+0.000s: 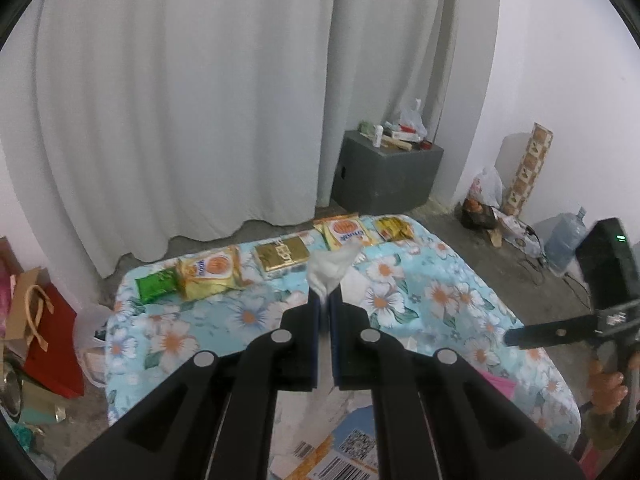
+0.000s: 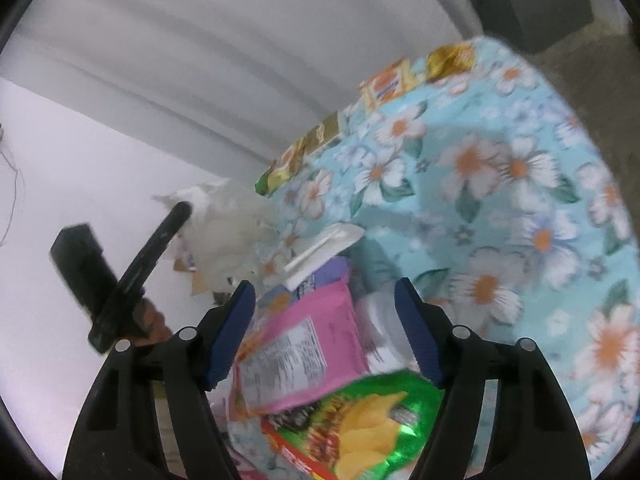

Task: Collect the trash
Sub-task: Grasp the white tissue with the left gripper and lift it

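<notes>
Nearest the right wrist camera, the right tongs (image 2: 325, 334) stand wide apart over a loose heap of wrappers: a pink packet (image 2: 308, 340) lies between the blue pads without being pressed, its lower end overlapping a green chip bag (image 2: 360, 428). The spread looks chosen to straddle the packet's full width, so a grasp seems to be the step in hand. Just beyond the heap lies a white folded paper (image 2: 324, 246).

The left tongs (image 1: 325, 300) are pinched nearly closed on a crumpled white tissue (image 1: 330, 266), which sticks up from the tips clear of the table (image 1: 460, 280). A thin, soft scrap needs that tight a pinch to stay put. Printed paper with barcodes (image 1: 336, 456) lies below these tongs at the near edge.

Farther out, along the far edge of the flowered cloth, a row of snack packets (image 1: 208, 270) lies flat. Behind hangs a white curtain (image 1: 180, 100), with a grey box (image 1: 386, 176) by it.
</notes>
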A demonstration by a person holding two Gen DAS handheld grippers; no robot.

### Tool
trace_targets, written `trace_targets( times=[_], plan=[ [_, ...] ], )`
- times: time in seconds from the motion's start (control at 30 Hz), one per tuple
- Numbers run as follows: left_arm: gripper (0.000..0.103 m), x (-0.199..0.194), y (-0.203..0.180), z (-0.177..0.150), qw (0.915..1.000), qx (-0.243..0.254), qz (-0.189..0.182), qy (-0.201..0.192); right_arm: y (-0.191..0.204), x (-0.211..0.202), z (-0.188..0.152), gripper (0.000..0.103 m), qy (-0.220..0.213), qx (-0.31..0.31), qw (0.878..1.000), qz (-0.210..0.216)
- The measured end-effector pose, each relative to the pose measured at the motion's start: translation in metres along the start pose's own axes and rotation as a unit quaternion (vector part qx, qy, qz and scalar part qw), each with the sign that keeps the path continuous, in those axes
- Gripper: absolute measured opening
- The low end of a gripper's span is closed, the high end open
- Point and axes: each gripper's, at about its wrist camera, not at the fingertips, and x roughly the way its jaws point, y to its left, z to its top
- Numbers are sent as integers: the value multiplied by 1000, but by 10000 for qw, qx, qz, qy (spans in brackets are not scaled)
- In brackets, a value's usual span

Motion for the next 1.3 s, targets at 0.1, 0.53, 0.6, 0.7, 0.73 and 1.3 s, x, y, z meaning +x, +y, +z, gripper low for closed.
trace_targets(
  times=[0.1, 0.53, 0.6, 0.7, 0.73, 1.3],
  plan=[
    [4, -6, 2, -3, 10000, -1, 53, -39, -4, 26, 14, 62, 304, 253, 9991, 140],
    [4, -21, 10, -9, 9998, -138, 90, -146, -15, 103, 45, 48, 1047, 817, 9911, -57],
    [4, -22, 9, -9, 9998, -141, 89, -147, -16, 112, 46, 39, 1120, 856, 9900, -50],
    [4, -21, 9, -9, 9997, -146, 83, -151, -17, 119, 47, 23, 1163, 876, 9893, 1],
    [4, -22, 9, -9, 9997, -151, 88, -156, -16, 119, 48, 18, 1156, 861, 9896, 11],
    [4, -30, 6, -9, 9994, -65, 201, -290, 22, 103, 51, 7, 627, 145, 9979, 42]
  ],
)
